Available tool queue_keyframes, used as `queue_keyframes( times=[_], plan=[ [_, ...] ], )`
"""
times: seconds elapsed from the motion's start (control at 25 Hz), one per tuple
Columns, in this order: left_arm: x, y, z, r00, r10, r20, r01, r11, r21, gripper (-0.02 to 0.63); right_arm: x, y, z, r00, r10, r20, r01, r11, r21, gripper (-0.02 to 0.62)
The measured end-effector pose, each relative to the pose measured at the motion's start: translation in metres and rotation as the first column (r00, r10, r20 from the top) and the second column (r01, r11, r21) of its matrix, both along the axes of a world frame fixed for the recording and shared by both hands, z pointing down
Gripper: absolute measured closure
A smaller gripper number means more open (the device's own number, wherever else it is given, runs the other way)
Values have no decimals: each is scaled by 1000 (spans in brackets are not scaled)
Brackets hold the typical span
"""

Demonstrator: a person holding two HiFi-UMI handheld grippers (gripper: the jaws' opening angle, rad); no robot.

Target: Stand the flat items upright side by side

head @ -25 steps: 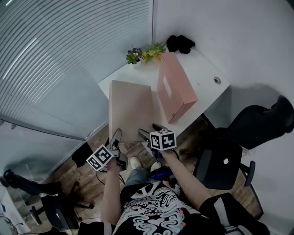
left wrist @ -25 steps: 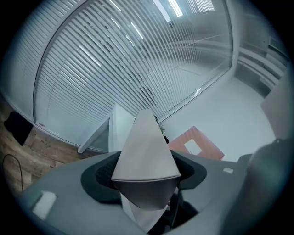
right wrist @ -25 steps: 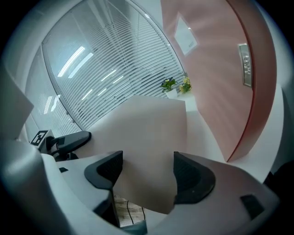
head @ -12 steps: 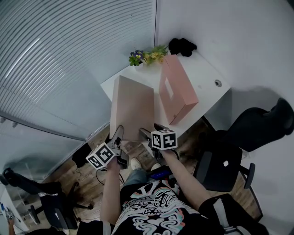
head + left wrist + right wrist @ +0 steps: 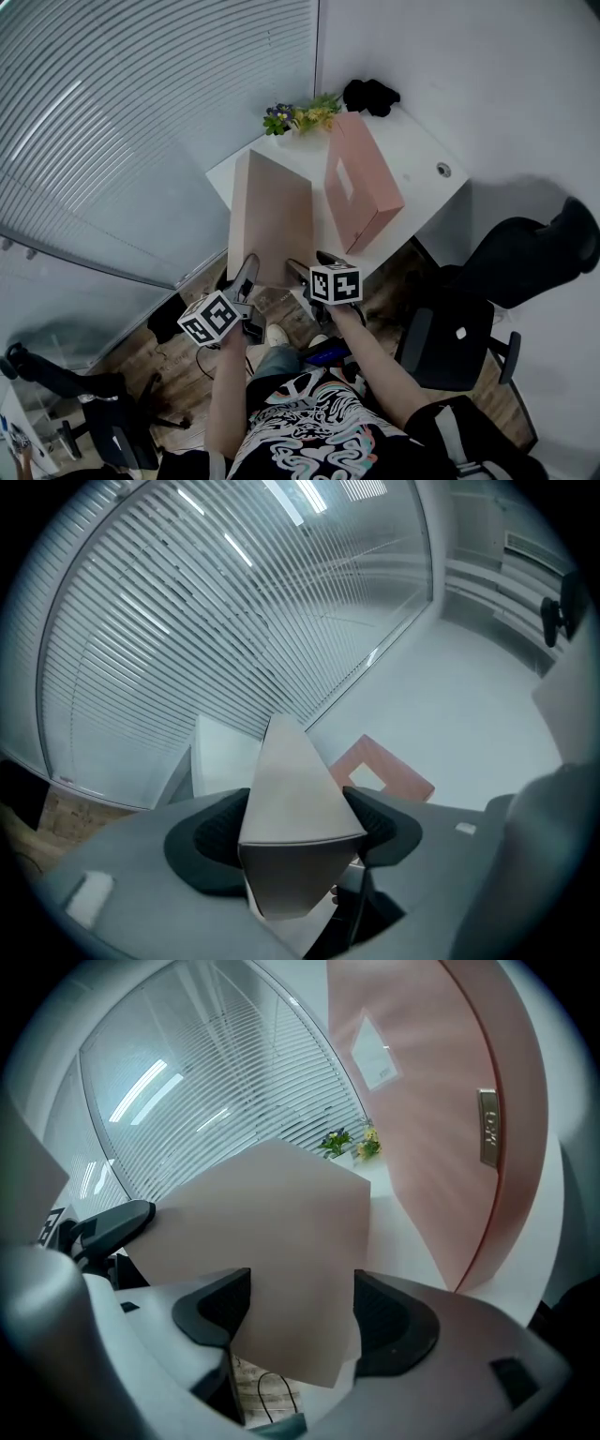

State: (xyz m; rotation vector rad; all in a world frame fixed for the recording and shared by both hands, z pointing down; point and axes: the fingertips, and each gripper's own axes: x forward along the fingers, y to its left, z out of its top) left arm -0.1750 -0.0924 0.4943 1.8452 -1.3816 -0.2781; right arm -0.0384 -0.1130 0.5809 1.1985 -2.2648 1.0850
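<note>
Beige box (image 5: 272, 220) is up off the flat, tilted on the white table (image 5: 427, 150). Its long axis runs straight away from the person towards the flowers (image 5: 300, 112) at the far end, and its near short end hangs past the table's front edge. Left side looks lifted higher than the right, so the broad face leans over towards the pink box (image 5: 361, 183). That one stands on its long narrow side just to the right, a strip of bare table between the two, its length running much the same way. Both bare forearms reach forward and close together. The left gripper (image 5: 248, 274) sits on the near left corner, its marker cube turned over at a slant. The right gripper (image 5: 309, 265) has the near right corner, its cube facing up and pointing down more steeply. The left jaws have just eased a touch wider, yet the corner fills the gap and both pads meet the cardboard. On the right the pads clamp the box edge between them. A black bundle (image 5: 370, 94) lies by the flowers.
</note>
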Motion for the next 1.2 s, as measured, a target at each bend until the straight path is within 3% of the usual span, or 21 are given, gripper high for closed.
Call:
queue_keyframes(
  times=[0.24,0.56,0.84,1.04,1.12,1.2],
  plan=[
    [10,2,-12,999,38,29,-39,999,28,295,2,1,-4,1000,8,-15,-8,1000,13,261],
    [24,7,-25,997,71,10,-71,996,54,279,8,0,-6,999,25,-26,-24,999,28,268],
    [40,10,-35,993,115,11,-116,990,81,272,14,-7,-11,996,59,-62,-54,996,67,337],
    [47,11,-43,988,141,-55,-135,985,106,276,19,-10,-11,995,67,-69,-62,996,64,343],
    [51,11,-50,983,149,-110,-135,983,127,326,19,-10,-10,995,62,-73,-57,997,60,345],
    [57,11,-55,979,164,-117,-147,978,146,345,17,-9,-9,995,55,-79,-50,997,56,337]
  ],
)
